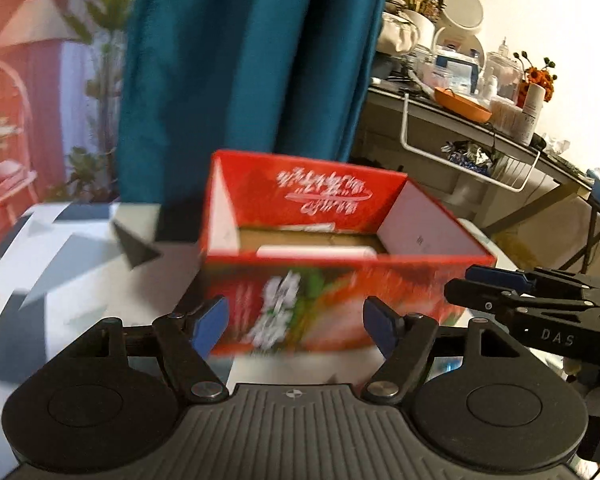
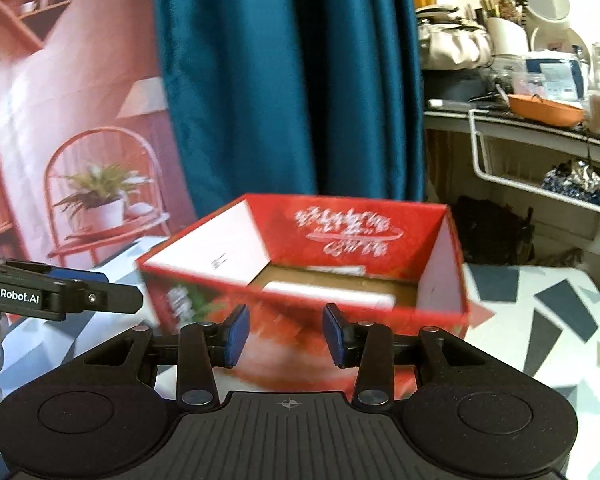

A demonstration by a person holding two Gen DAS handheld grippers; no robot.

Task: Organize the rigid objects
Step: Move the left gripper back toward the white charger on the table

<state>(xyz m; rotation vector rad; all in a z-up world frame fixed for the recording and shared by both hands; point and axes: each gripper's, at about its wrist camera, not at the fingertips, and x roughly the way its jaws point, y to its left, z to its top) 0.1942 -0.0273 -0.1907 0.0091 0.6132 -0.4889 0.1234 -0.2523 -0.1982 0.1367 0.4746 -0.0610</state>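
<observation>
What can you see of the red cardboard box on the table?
The red open-topped cardboard box stands upright on the table with the geometric grey, blue and white pattern. Its outside is printed with white flowers and greenery; the far inner wall bears white script, seen upside down, and the side inner walls are white. The floor is plain brown card with a flat white object lying on it. Neither claw grips the box. Motion blur hides finer print.

Red box (image 1: 340,280) motion-blurred, white lettering unreadable; near wall hides most of white item (image 1: 316,253) inside; far-right desk clutter (image 1: 480,76) indistinct.
</observation>
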